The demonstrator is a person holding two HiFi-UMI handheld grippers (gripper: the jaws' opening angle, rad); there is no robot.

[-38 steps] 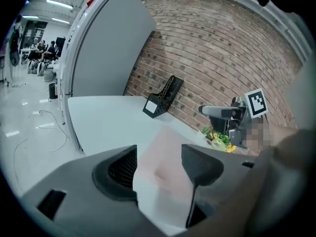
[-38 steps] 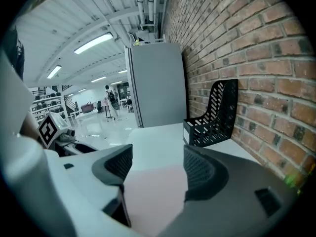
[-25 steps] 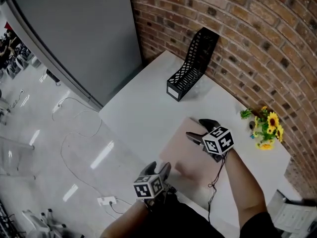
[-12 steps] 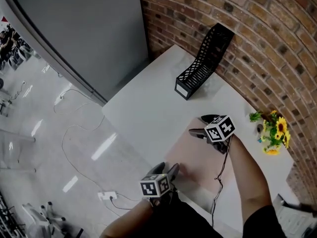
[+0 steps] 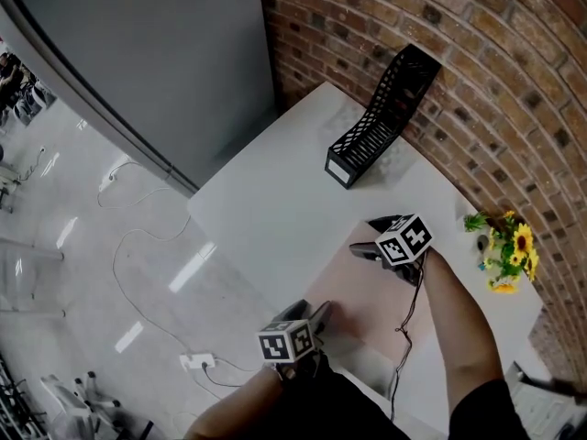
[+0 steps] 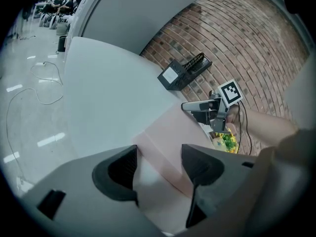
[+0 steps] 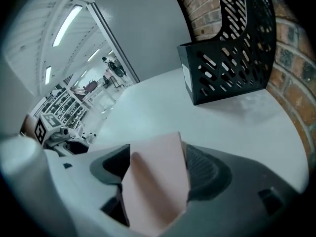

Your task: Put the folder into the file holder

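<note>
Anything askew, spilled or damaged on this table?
Nothing stands out: the folder lies on the table, the file holder stands upright, and nothing is spilled.

— What's the folder (image 5: 353, 296) made of?
— I see thin, smooth card, matt pink. The file holder (image 5: 376, 122) looks like perforated black plastic with a dull sheen.
— And the rest?
— I read the table (image 5: 266, 204) as smooth matt white, the brick wall (image 5: 477, 53) as rough, the floor (image 5: 101, 246) as glossy.
</note>
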